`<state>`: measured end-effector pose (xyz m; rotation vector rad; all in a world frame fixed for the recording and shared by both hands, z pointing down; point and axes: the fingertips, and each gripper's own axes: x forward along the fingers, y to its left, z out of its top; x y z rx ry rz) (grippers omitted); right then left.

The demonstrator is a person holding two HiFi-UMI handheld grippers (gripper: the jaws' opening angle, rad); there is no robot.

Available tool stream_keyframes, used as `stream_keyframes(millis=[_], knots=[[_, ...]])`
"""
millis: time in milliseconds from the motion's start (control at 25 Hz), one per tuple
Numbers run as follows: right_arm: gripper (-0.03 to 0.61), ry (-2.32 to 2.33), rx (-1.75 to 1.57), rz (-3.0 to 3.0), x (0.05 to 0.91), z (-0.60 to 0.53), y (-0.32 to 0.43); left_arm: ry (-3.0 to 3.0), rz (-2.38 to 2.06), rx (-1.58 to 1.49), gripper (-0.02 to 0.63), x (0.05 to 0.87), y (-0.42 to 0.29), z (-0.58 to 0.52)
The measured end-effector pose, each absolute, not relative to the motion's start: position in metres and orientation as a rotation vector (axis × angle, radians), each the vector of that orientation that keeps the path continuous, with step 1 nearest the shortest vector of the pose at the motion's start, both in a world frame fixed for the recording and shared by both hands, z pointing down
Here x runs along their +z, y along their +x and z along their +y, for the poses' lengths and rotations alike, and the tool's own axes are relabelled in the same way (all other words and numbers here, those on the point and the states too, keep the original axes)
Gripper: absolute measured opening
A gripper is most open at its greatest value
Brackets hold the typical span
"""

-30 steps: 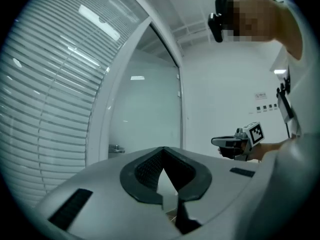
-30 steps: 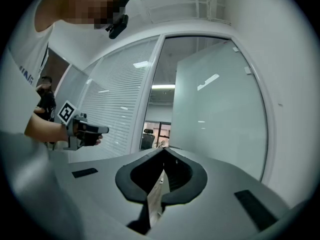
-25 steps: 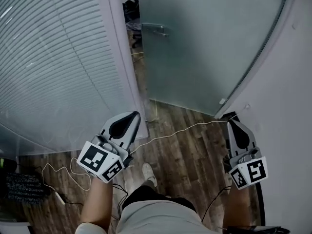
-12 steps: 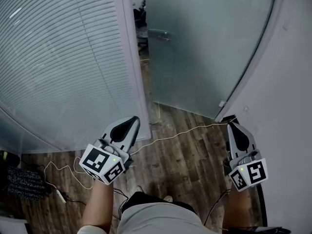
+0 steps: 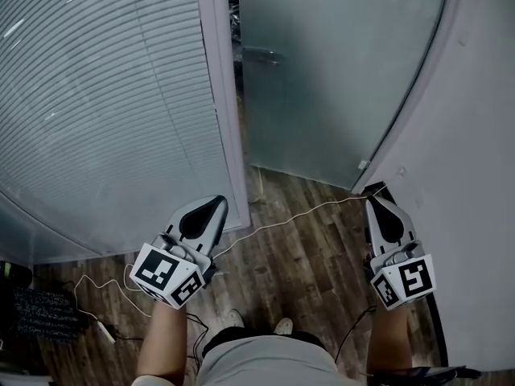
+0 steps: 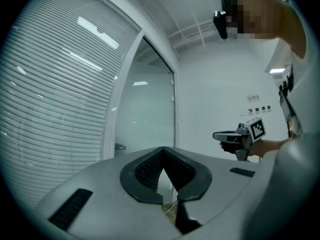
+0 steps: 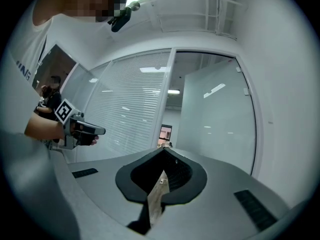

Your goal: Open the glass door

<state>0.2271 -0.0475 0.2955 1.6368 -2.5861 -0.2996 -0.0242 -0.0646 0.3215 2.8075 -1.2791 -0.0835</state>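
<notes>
The frosted glass door stands ajar, a narrow gap showing between it and the white frame post. Its metal handle sits near the free edge, and the left gripper view shows the handle too. My left gripper is held level, short of the post's foot, shut on nothing, tips together. My right gripper points at the door's hinge corner by the wall, also shut and empty. Neither gripper touches the door.
A glass wall with white blinds fills the left side. A plain white wall runs close along the right. A thin white cable crosses the wooden floor toward the hinge corner. The person's shoes show below.
Both grippers have moved forward toward the doorway along with the person. Their jaws stay shut. The door's gap looks about the same.
</notes>
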Motion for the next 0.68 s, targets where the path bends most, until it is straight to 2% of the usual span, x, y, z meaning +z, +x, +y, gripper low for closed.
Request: stream_keyframes(millis=[680], knots=[[0.0,1.65,-0.297,-2.524,0.282,-0.057,0.205,2.827,-1.237,-0.103,0.0,0.304,-0.041,-0.073]])
